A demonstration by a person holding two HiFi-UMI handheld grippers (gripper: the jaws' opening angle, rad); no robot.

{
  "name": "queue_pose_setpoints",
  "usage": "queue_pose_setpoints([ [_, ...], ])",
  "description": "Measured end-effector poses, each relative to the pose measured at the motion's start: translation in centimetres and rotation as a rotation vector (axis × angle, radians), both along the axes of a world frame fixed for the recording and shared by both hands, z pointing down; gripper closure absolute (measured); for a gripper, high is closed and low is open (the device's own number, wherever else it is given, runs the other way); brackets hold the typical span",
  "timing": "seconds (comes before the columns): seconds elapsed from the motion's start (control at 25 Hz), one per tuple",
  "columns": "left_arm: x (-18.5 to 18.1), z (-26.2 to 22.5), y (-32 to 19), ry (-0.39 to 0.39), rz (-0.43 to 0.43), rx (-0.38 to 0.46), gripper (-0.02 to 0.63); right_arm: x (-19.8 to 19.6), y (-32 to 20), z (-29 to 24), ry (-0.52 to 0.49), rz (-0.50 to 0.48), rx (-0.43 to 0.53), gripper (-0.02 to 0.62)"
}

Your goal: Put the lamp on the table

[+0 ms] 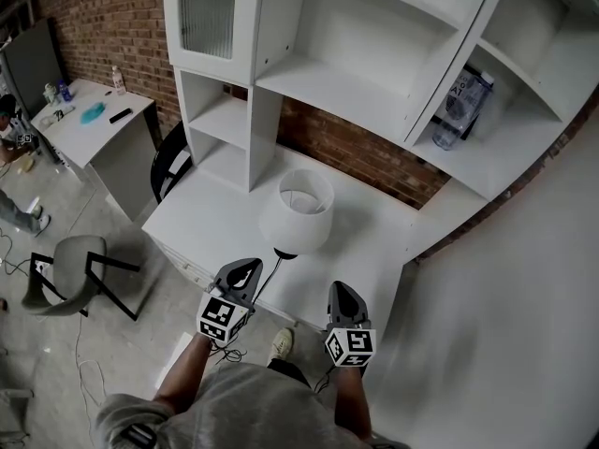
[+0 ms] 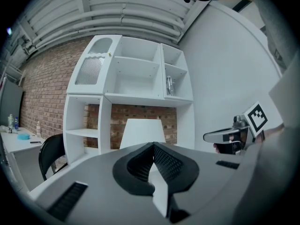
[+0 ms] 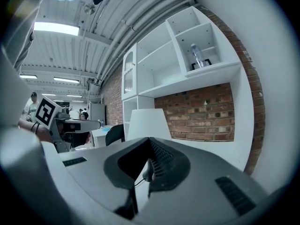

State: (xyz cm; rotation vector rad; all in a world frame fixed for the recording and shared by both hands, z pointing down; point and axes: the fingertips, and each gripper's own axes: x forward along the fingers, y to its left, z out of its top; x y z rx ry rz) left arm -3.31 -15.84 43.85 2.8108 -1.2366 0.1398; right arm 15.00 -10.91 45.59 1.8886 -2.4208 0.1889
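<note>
The lamp (image 1: 298, 215) stands upright on the white counter (image 1: 384, 241). It has a white shade and a dark foot. It is just in front of the left claw (image 1: 249, 267) and a little to that claw's right. It is in front of the right claw (image 1: 339, 290) too, a little to that claw's left. Neither claw touches the lamp.

The left claw is closed. Its two jaws meet at the tips and nothing is between them. The right claw is closed too, with its tips together. Both claws hang at the near edge of the counter, side by side, with a gap between them. A hand holds each one.

A thin dark cord (image 1: 272, 270) runs from the foot of the lamp back toward the left claw and goes over the counter edge close to it.

Behind the lamp, farther from both claws, are white shelves (image 1: 356, 82) against a brick wall (image 1: 365, 157). A clear bottle (image 1: 461, 101) stands on a shelf high up, far ahead of the right claw and to its right.

Far to the left of the left claw a black chair (image 1: 167, 162) sits by the end of the counter. A grey chair (image 1: 73, 269) stands on the floor, farther left and nearer to the person.
</note>
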Motion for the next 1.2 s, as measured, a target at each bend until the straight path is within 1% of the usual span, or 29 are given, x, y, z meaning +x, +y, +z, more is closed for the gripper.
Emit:
queue_pose_setpoints([
  [0.36, -0.1, 0.0, -0.2, -0.007, -0.011, 0.01, 0.601, -0.1, 0.2, 0.1, 0.005, -0.004, -0.001, 0.574],
  [0.48, 0.1, -0.5, -0.1, -0.001, -0.001, 0.015, 0.601, 0.0, 0.3, 0.1, 0.009, -0.002, -0.003, 0.574],
  [1.2, -0.4, 0.5, -0.1, -0.003, -0.01, -0.007, 0.601, -0.2, 0.4, 0.0, 0.015, -0.001, -0.001, 0.574],
])
